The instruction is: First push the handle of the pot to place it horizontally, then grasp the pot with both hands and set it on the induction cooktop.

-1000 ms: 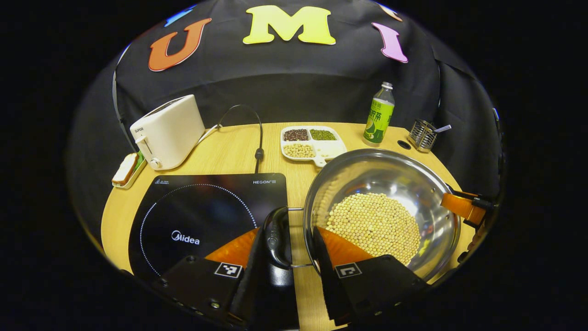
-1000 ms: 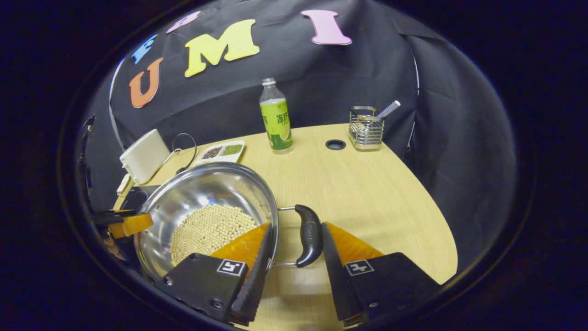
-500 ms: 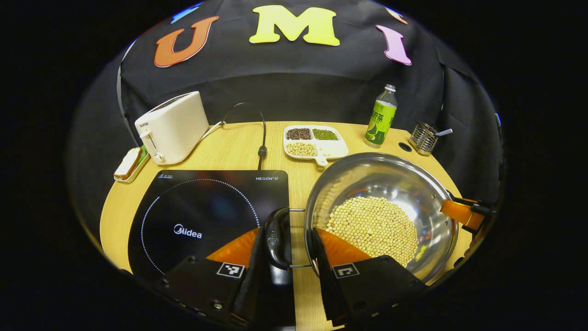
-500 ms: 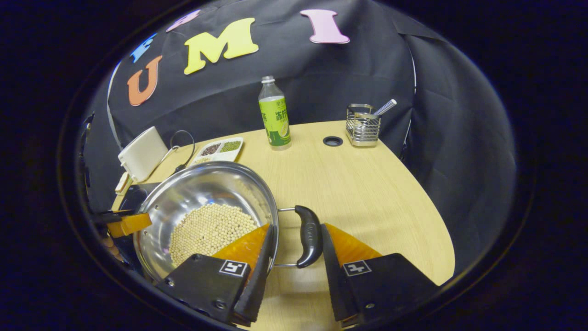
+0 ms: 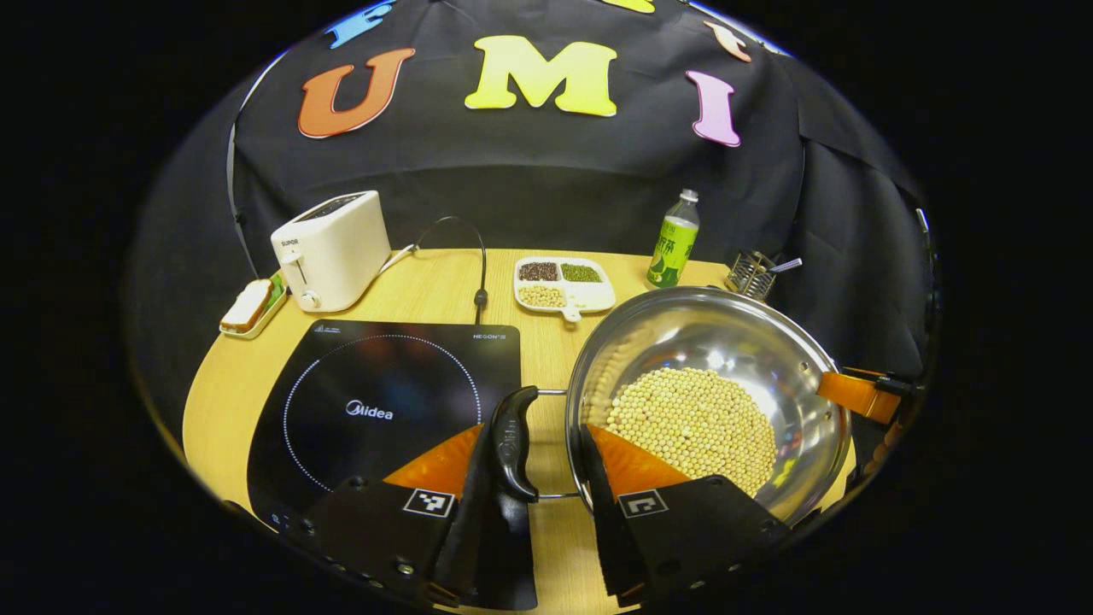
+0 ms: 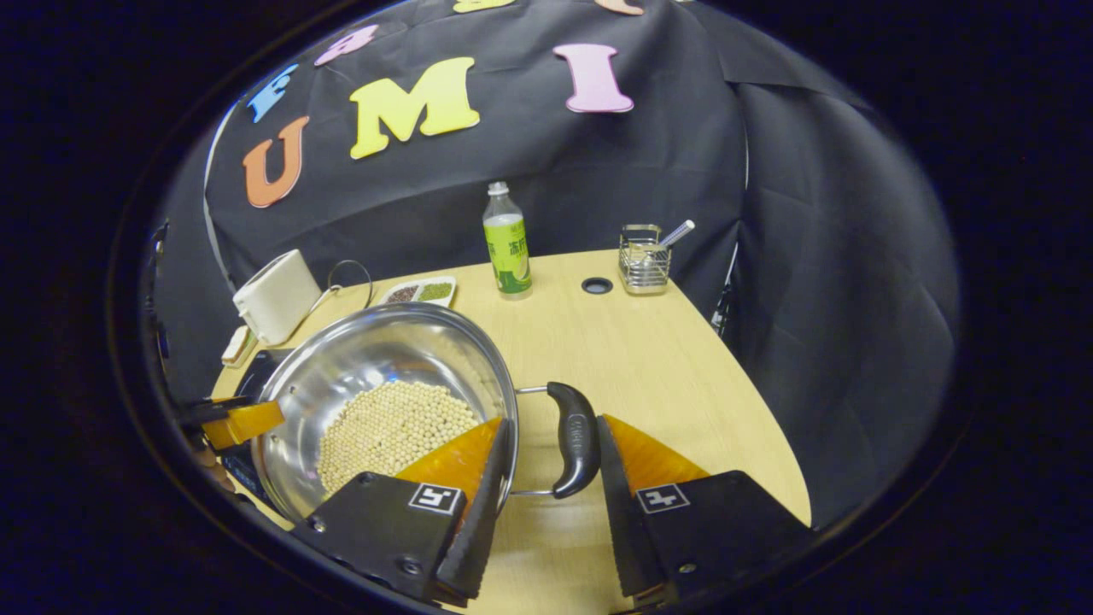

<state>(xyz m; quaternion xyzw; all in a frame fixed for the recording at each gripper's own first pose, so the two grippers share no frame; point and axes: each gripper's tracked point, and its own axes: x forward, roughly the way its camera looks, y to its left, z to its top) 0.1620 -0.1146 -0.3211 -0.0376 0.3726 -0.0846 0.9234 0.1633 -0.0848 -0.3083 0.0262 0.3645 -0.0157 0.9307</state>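
above the table, both grippers seemingly grasp the pot's handles.

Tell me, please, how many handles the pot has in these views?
2: the left handle sits between the left gripper's fingers, beside the induction cooktop; the right handle sits between the right gripper's fingers, on the pot's far side.

We see a shiny steel pot holding pale beans, its black side handles level. Our black induction cooktop lies flat just beside it.
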